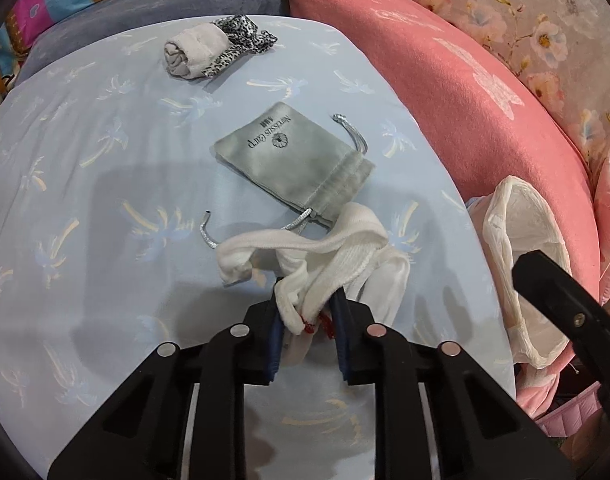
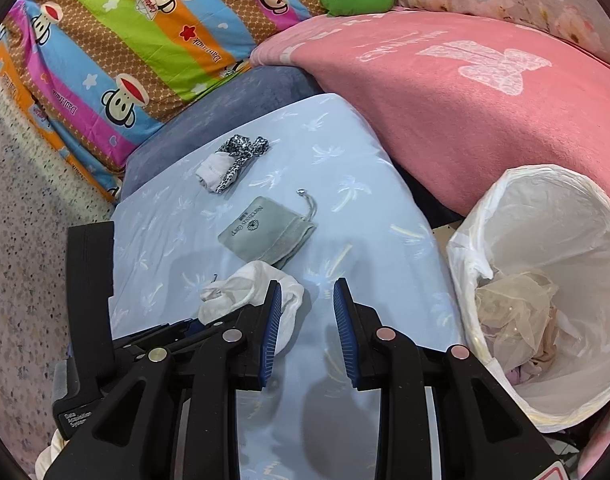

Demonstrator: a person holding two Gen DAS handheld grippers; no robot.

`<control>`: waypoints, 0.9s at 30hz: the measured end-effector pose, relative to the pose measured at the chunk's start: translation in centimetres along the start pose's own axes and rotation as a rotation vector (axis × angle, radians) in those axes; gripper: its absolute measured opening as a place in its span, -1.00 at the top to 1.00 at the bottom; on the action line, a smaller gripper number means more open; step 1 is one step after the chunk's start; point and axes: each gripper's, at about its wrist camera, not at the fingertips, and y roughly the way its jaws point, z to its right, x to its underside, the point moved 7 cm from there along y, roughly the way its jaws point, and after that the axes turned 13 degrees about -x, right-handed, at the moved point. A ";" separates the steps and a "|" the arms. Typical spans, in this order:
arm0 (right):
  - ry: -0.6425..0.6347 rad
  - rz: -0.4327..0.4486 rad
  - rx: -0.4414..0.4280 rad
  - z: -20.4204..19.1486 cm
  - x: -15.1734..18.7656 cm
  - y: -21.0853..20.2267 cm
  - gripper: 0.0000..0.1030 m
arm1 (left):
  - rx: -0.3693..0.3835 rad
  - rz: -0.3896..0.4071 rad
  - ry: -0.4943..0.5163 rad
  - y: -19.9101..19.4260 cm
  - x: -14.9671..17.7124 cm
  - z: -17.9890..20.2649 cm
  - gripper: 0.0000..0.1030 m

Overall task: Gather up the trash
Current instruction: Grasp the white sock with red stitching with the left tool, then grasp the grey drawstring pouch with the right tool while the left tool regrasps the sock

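My left gripper (image 1: 307, 304) is shut on a crumpled white sock (image 1: 325, 256) with a red tag, lying on the light blue sheet (image 1: 105, 200); the sock also shows in the right wrist view (image 2: 245, 288). A grey drawstring pouch (image 1: 297, 156) lies just beyond it, also in the right wrist view (image 2: 267, 234). A rolled white and leopard-print cloth (image 1: 209, 50) lies farther back, seen too in the right wrist view (image 2: 231, 162). My right gripper (image 2: 307, 292) is open and empty above the sheet. The white-lined trash bin (image 2: 545, 280) stands at the right, holding crumpled wrapping.
A pink blanket (image 2: 445, 100) lies behind and right of the sheet. A grey-blue cushion (image 2: 225, 108) and a colourful monkey-print quilt (image 2: 125, 48) are at the back left. Speckled floor (image 2: 25, 220) is on the left. The bin also shows in the left wrist view (image 1: 521, 248).
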 end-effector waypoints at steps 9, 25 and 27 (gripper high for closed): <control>-0.026 -0.028 -0.006 -1.8 0.2 2.1 0.34 | 0.001 0.048 -0.052 -2.0 -1.1 -2.6 0.68; -0.025 -0.119 -0.021 -4.4 -0.4 10.5 0.19 | -0.031 0.081 -0.161 -3.0 -2.4 -9.9 0.68; -0.023 -0.132 -0.012 -4.4 -0.5 11.8 0.19 | -0.039 0.072 -0.172 -2.6 -2.3 -10.9 0.68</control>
